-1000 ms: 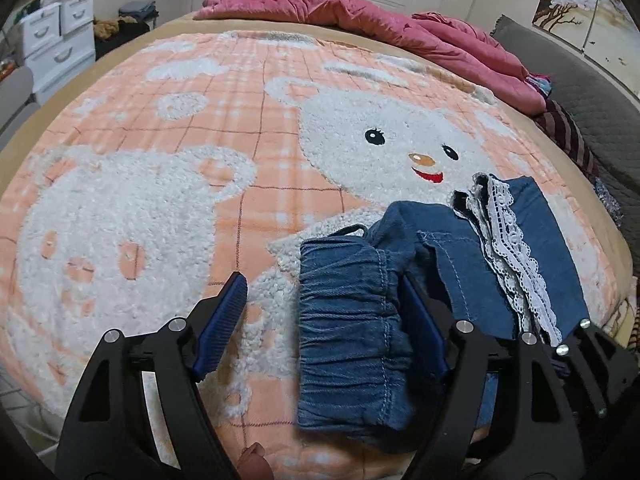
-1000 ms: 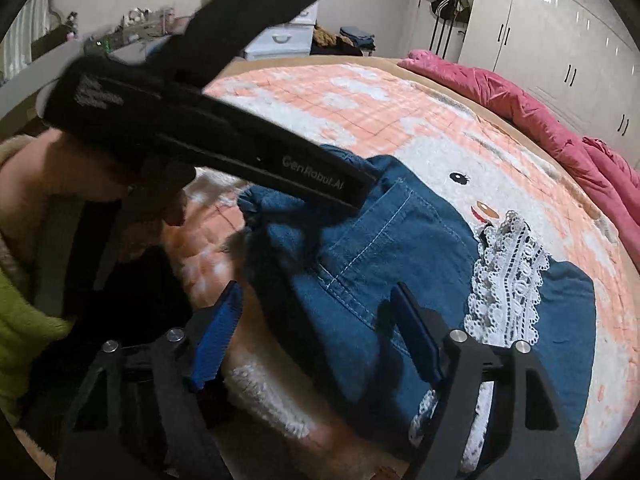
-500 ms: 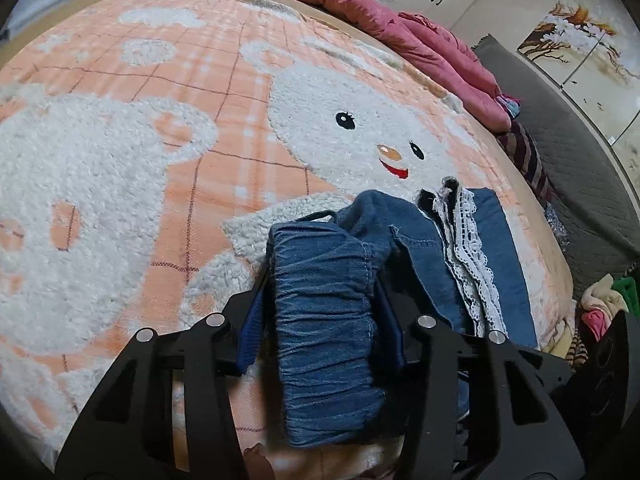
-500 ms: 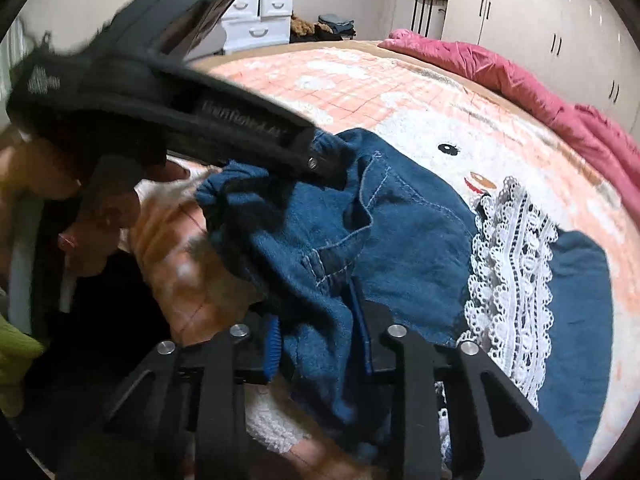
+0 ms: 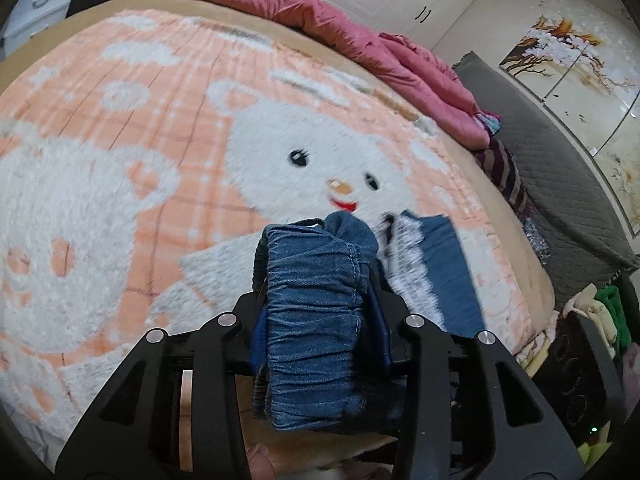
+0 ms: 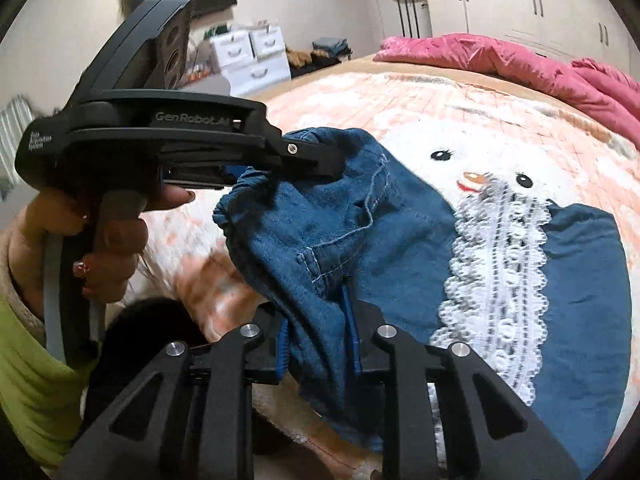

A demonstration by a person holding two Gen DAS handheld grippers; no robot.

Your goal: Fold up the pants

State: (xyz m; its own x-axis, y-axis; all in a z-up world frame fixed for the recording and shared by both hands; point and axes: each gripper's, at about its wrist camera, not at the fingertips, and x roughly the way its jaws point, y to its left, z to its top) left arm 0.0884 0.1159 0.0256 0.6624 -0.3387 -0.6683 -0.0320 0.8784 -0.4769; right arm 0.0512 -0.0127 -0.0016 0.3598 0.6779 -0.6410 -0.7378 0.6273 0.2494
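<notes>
Pants [image 6: 400, 240]: blue denim with a white lace trim [image 6: 500, 280], lying on the pink bear blanket [image 5: 160, 160], just below the embroidered bear face [image 5: 320, 176]. Waist end lifted clear of the blanket; leg end beyond the lace flat on it.

Left gripper [image 5: 316, 320]: jaws closing, 2 blue pads pressed on the gathered elastic waistband [image 5: 316, 300], cloth bunched thick between them. Seen from the right wrist view at the waist corner farthest from the lace, trigger held by a hand [image 6: 108, 240].

Right gripper [image 6: 320, 336]: jaws closing, clamped on a fold of denim below the pocket seam [image 6: 320, 264], nearer the lace than the left grip.

Handling, judged: soft and limp, light to moderate weight, sagging between the 2 grips; not fragile, not slippery on the pile of the blanket. Lace likely to snag, so best left untouched. Waistband corners judged the soundest hold, being thick and seamed; single-layer cloth liable to slip out. Fold not yet made.
</notes>
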